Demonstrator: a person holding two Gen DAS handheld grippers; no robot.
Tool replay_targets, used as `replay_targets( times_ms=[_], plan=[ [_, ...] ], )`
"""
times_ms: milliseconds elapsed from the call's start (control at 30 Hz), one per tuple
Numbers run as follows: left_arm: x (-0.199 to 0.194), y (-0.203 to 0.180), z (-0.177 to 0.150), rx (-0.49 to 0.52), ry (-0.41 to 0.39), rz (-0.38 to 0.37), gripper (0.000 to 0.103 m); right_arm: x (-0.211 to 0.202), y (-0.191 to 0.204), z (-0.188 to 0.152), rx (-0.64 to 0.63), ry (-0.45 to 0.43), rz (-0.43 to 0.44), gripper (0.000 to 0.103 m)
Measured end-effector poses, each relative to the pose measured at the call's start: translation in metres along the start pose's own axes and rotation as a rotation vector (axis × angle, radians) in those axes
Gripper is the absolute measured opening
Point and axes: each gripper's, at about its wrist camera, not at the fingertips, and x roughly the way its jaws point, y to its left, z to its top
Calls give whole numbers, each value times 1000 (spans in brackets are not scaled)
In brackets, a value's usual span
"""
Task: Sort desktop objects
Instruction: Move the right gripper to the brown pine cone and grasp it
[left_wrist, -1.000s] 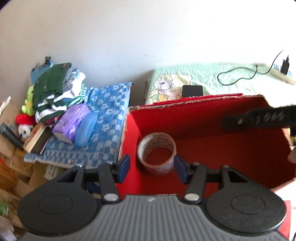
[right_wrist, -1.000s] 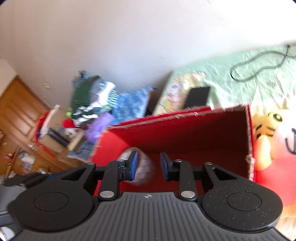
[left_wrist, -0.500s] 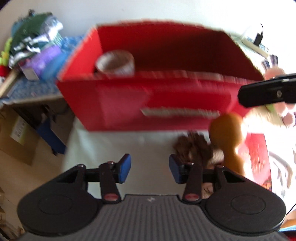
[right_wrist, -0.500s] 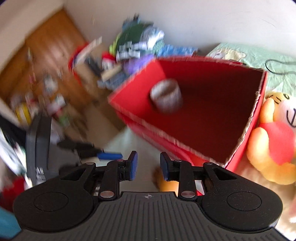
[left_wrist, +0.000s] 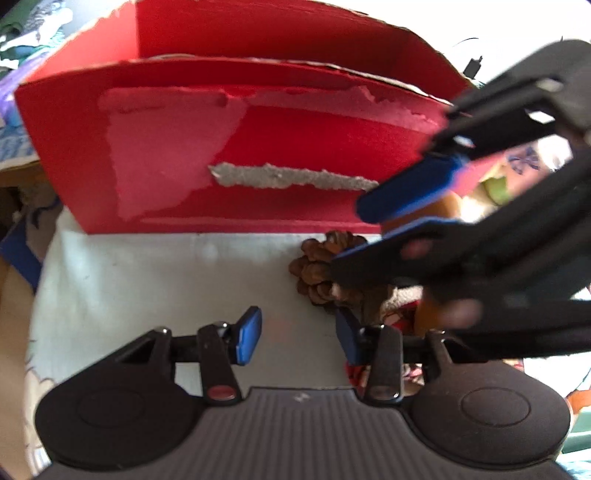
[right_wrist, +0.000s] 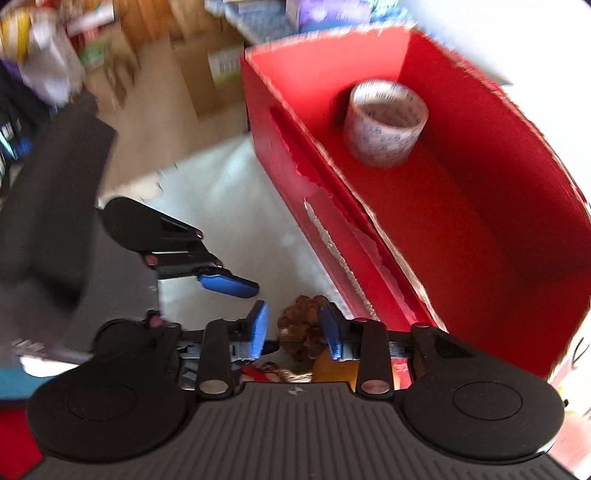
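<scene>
I've swung both tools down from the red cardboard box; my right gripper, wide, now straddles the brown pine cone at its front wall, my left gripper open, empty.

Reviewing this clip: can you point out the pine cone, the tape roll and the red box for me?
pine cone (right_wrist: 301, 332): right wrist view, on its brown scales between the open right fingers.
tape roll (right_wrist: 384, 138): right wrist view, on its outer side wall.
red box (left_wrist: 295, 136): left wrist view, on its near outer wall.
</scene>
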Motion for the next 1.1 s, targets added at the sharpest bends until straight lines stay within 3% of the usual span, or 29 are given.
replay_targets(
  times_ms=[167, 267, 333, 467, 533, 600, 733, 867, 1100],
  plan=[
    [2, 1, -6, 36, -20, -51, 48, 26, 9, 11, -34, 163, -12, 36],
    [1, 1, -9, 49, -41, -67, 49, 26, 4, 16, 24, 175, 18, 40],
    [1, 7, -7, 35, -36, -98, 50, 24, -2, 18, 99, 152, 71, 45],
    [-6, 22, -10, 8, -43, -111, 51, 20, -17, 22, 286, 95, 264, 36],
    [-13, 27, -13, 22, -52, -87, 51, 12, -17, 24, 300, 33, 246, 36],
    [-20, 31, -17, 23, -58, -86, 51, 4, -13, 25, 267, 5, 168, 35],
    [-21, 33, -18, 26, -65, -67, 51, 14, -11, 19, 263, 68, 82, 33],
    [-17, 27, -15, 35, -63, -63, 51, 26, -24, 11, 369, 74, 122, 35],
    [-14, 26, -19, 10, -41, -56, 48, 30, -40, -3, 508, 1, 224, 36]
  ],
)
